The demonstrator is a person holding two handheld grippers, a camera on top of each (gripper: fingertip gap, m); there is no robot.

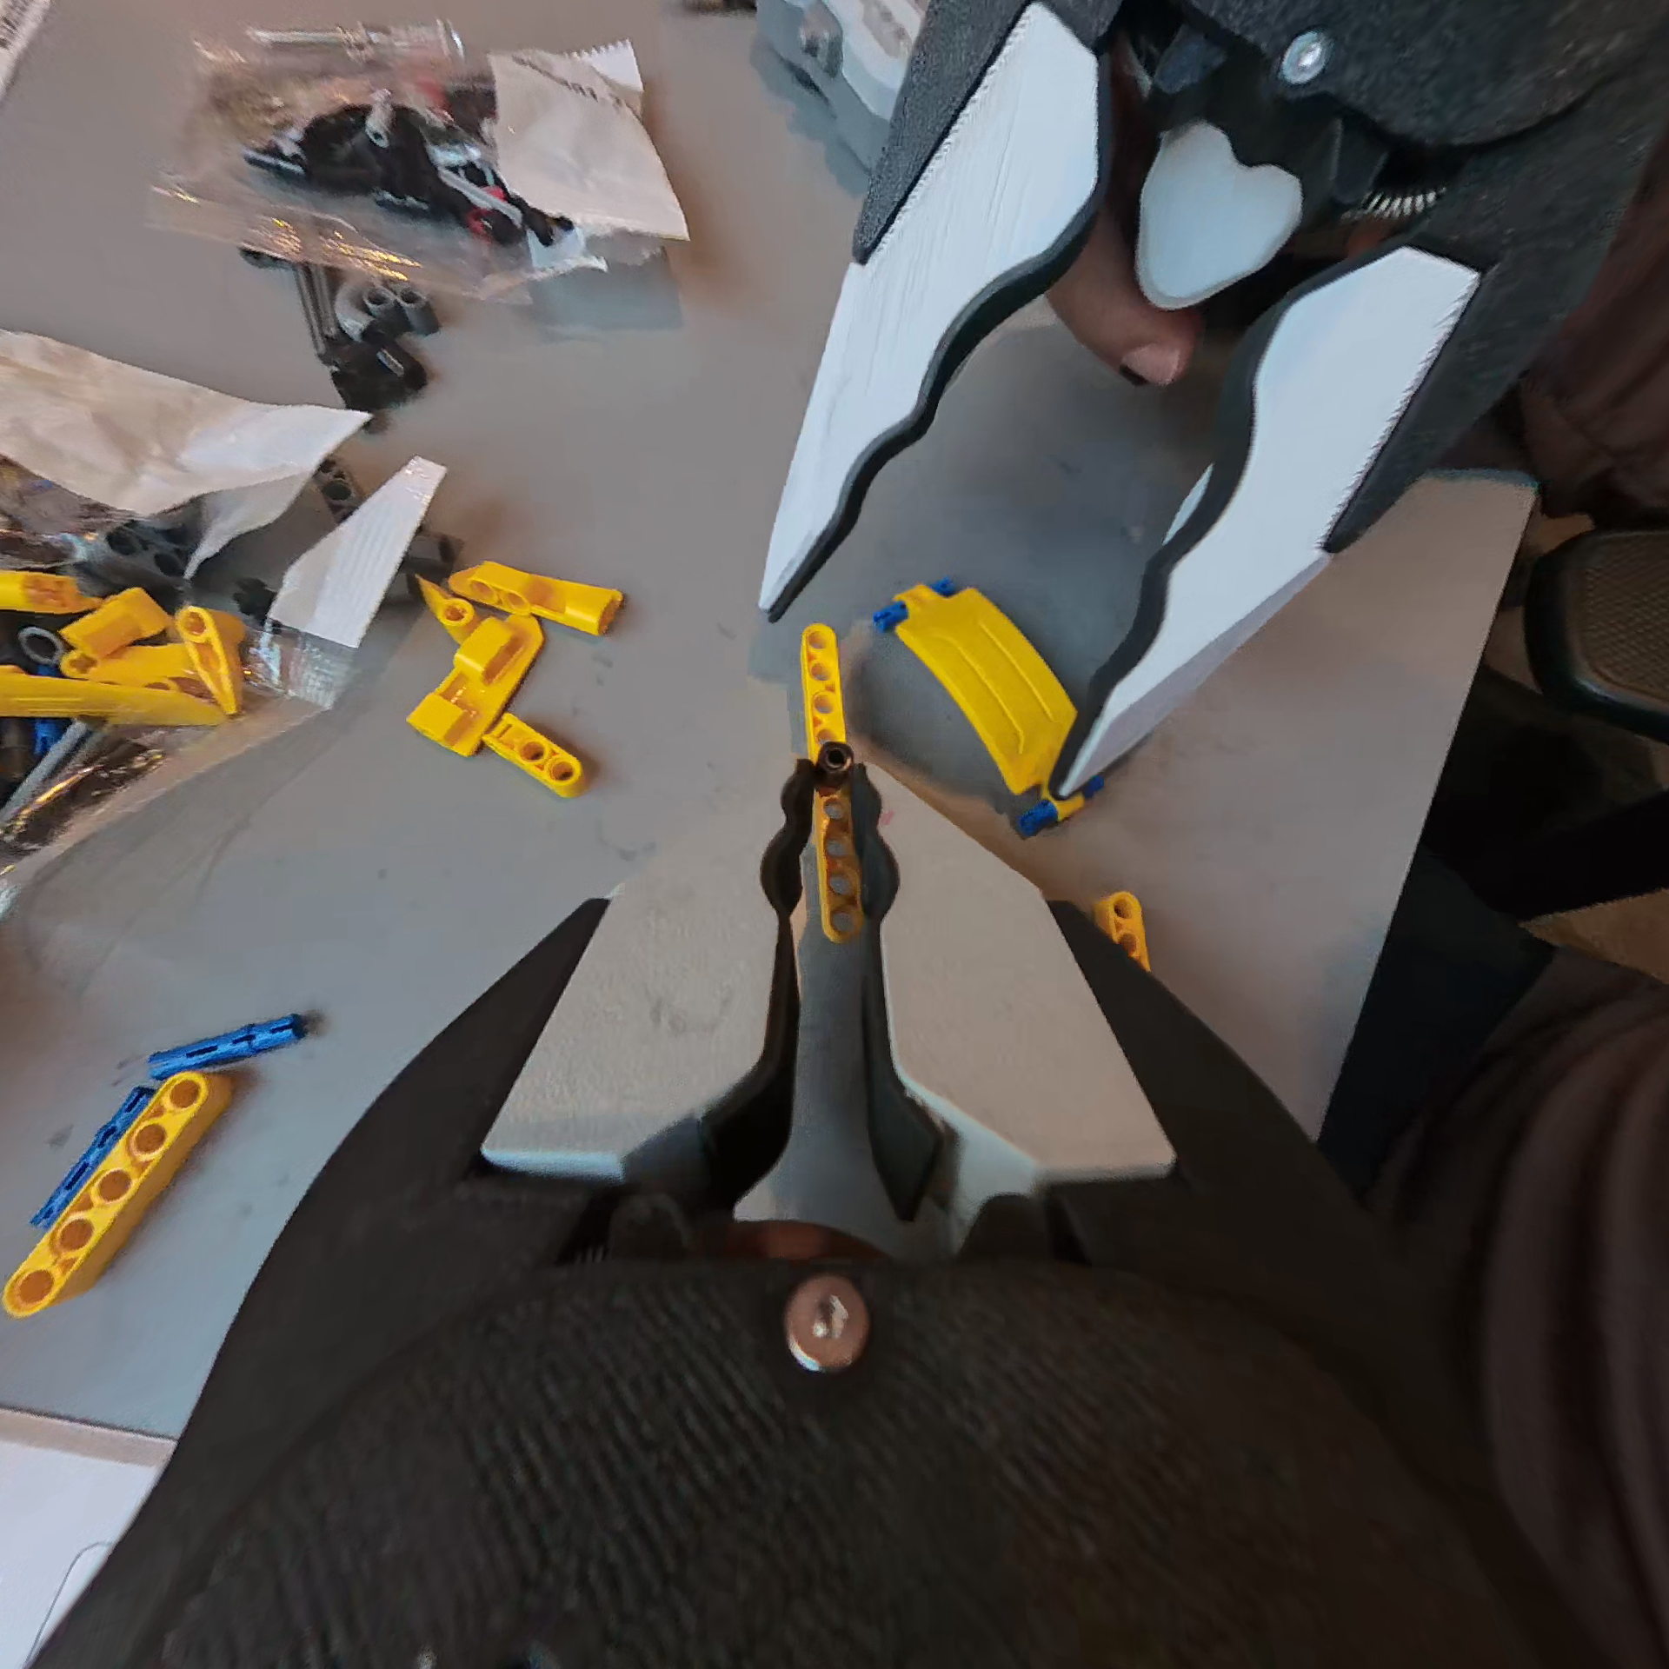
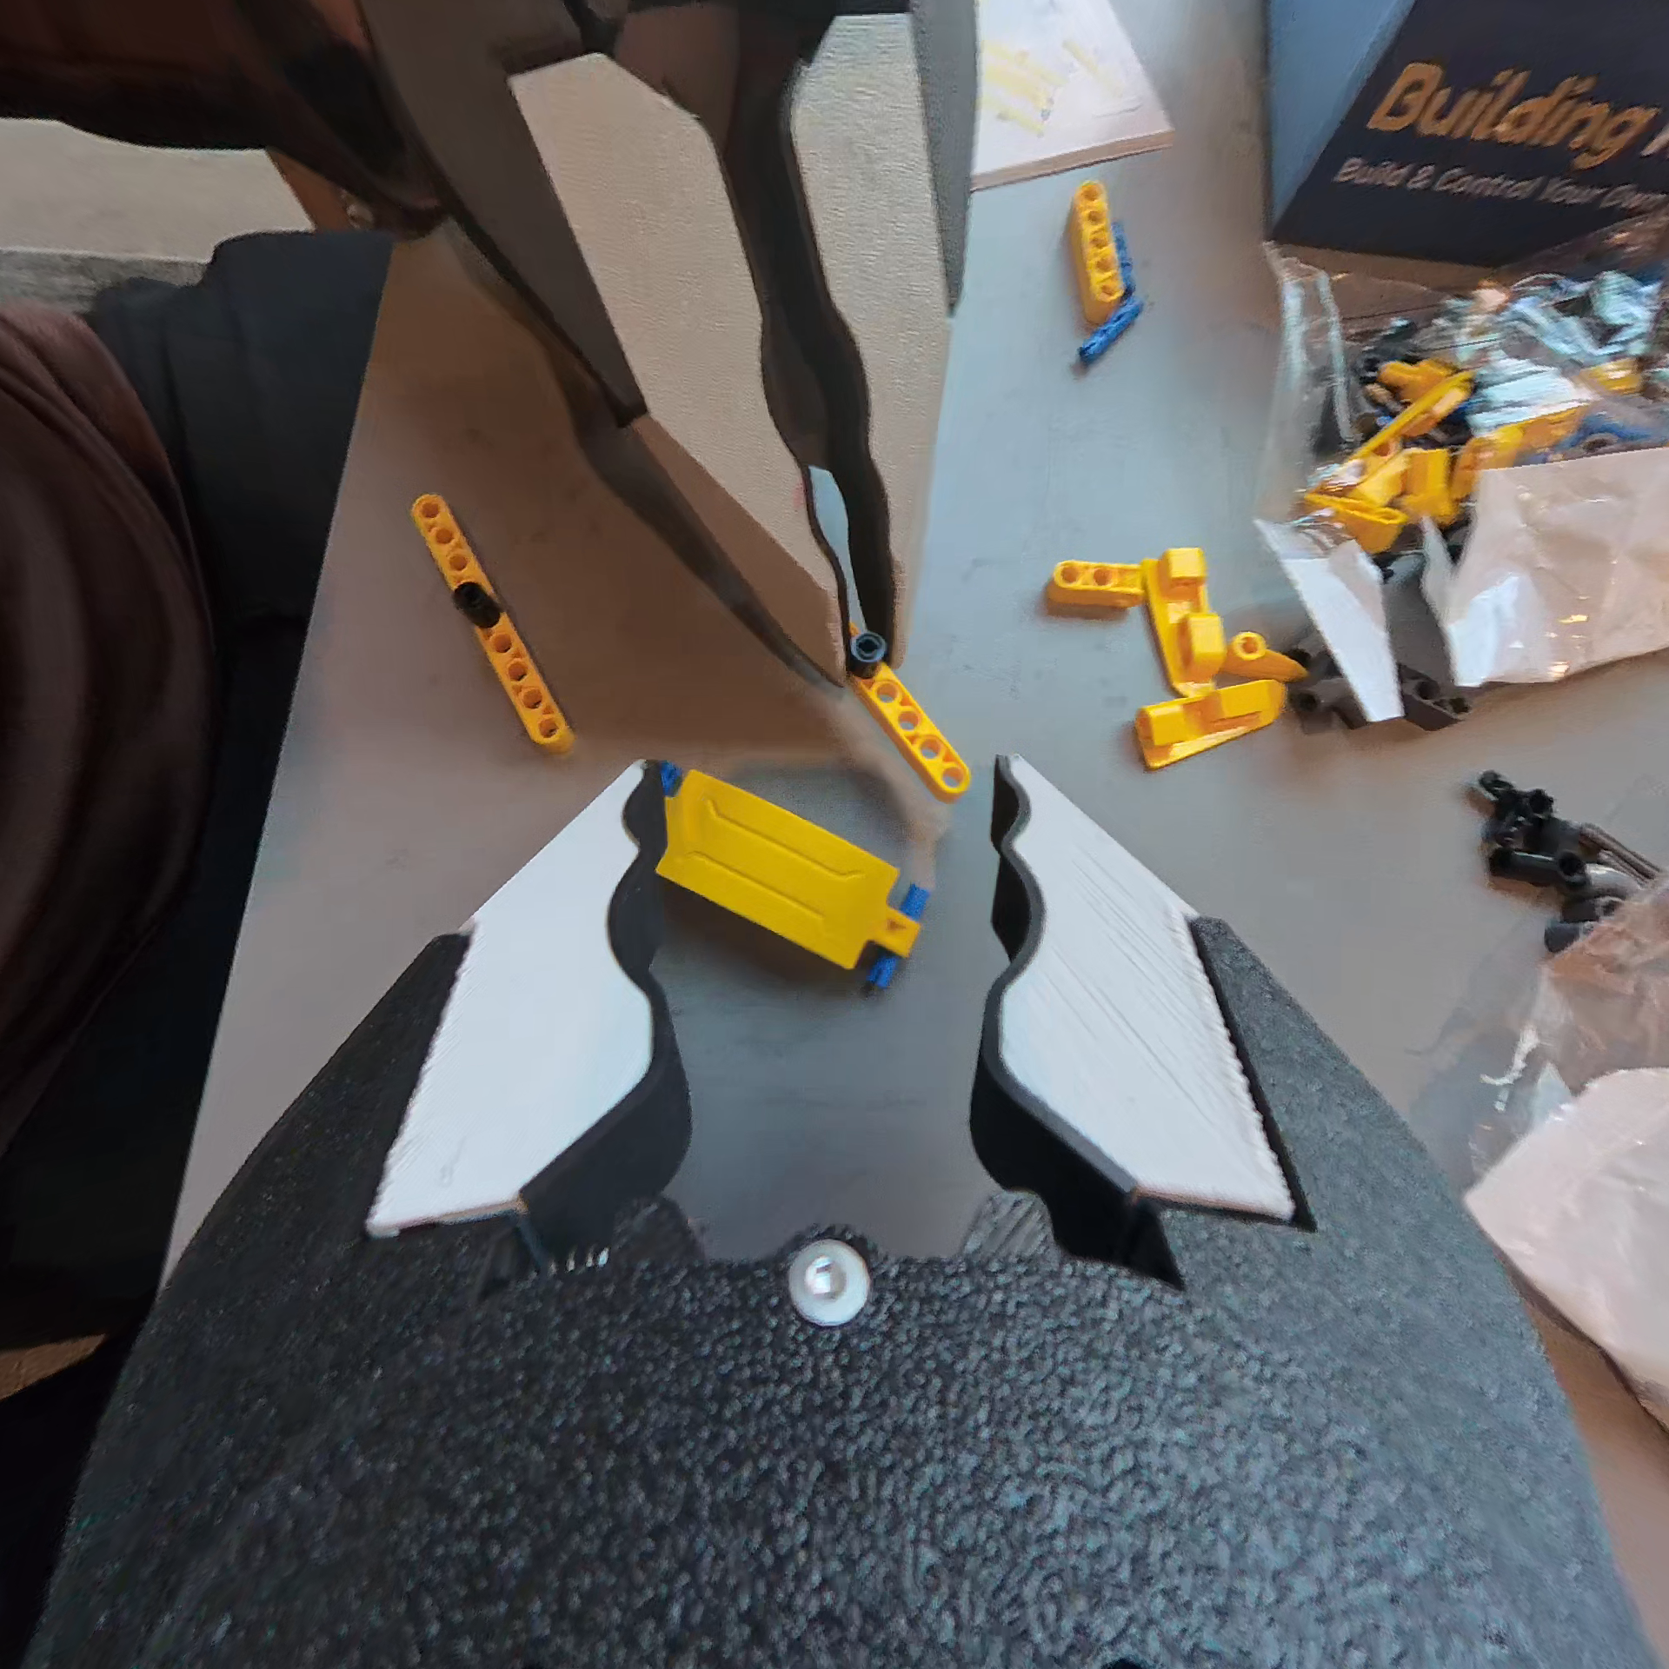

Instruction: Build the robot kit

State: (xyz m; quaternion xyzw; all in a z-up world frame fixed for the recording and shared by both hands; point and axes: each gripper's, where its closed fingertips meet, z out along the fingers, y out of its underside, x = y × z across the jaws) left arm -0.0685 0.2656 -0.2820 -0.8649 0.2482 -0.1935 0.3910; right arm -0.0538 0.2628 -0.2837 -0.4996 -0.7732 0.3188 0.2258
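Yellow beam (image 1: 833, 849), clenched by left gripper (image 1: 831, 777) lengthwise along its fingers; right gripper (image 2: 817, 781) released.

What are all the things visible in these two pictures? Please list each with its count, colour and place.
holed beam with black pin: one, yellow, clamped in the left gripper's tips
curved panel: one, yellow with blue pins, on the table between the right gripper's fingers
long beam with black pin: one, yellow, by the table edge
beam beside blue pieces: one, yellow, apart on the table
loose parts cluster: several, yellow, mid-table
plastic bags: at least two, clear, holding parts
box: one, dark blue, far corner
table: one, grey
left gripper: black, shut
right gripper: white-faced, open
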